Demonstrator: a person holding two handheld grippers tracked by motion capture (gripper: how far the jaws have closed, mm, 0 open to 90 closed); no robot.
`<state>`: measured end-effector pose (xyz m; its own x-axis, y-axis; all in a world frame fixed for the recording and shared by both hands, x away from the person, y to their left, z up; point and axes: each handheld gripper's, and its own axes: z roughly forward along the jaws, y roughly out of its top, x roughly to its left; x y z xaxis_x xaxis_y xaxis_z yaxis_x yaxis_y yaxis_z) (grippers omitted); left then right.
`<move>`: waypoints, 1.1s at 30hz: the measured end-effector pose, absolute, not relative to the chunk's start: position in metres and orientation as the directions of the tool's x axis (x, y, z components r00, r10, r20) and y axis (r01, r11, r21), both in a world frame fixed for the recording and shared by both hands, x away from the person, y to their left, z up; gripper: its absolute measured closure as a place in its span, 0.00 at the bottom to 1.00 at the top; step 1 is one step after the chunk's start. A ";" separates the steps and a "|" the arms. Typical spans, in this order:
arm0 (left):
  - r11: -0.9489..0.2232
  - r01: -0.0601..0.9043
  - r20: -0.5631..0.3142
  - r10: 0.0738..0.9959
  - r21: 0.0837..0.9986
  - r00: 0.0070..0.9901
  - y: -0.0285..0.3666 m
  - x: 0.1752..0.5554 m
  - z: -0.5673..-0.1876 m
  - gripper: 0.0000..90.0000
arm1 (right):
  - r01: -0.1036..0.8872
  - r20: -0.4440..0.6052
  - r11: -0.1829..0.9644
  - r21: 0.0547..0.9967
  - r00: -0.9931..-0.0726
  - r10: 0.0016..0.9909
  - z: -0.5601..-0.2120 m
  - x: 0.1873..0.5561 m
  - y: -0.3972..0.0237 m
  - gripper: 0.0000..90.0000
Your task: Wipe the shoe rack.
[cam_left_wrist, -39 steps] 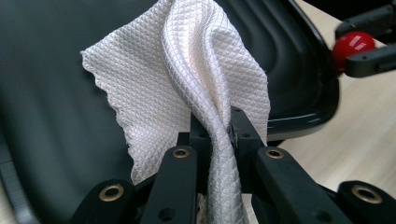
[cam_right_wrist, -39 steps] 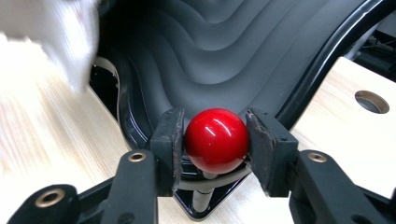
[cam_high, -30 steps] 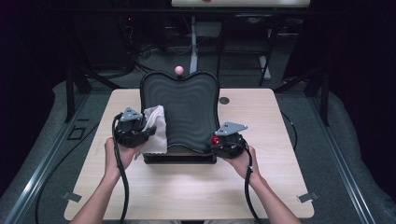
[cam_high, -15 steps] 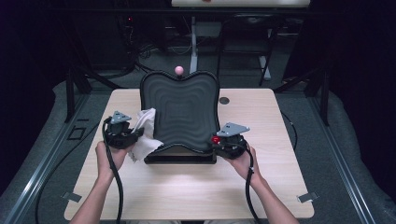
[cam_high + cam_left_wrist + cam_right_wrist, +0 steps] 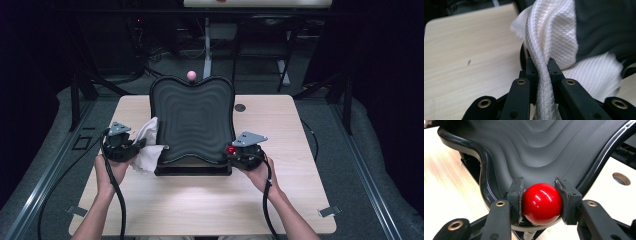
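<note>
Now left tool point(image 5: 537, 72) clamps white cloth point(image 5: 554, 32) beside black tray point(image 5: 192, 117); right tool point(image 5: 541, 200) grips red ball point(image 5: 542, 203); wiping unfinished.

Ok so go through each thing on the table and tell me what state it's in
White cloth: bunched, pinched in the left gripper, draped against the tray's left edge.
Red ball: clamped in the right gripper at the tray's near right corner.
Black ridged tray: propped tilted on its stand.
Pink ball: at the tray's top edge.
Table: light wood.
</note>
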<state>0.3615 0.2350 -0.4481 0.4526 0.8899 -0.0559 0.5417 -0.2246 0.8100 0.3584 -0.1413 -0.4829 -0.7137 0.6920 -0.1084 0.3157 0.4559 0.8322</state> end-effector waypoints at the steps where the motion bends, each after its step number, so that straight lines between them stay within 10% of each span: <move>1: -0.225 0.537 -0.060 0.885 0.813 0.461 0.232 0.361 -0.446 0.92 | 0.315 -0.107 0.455 0.833 -0.715 0.691 -0.483 0.359 -0.141 0.67; 33: -0.177 0.592 -0.098 0.911 0.786 0.402 0.245 0.365 -0.456 0.91 | 0.312 -0.099 0.461 0.830 -0.733 0.673 -0.482 0.362 -0.143 0.67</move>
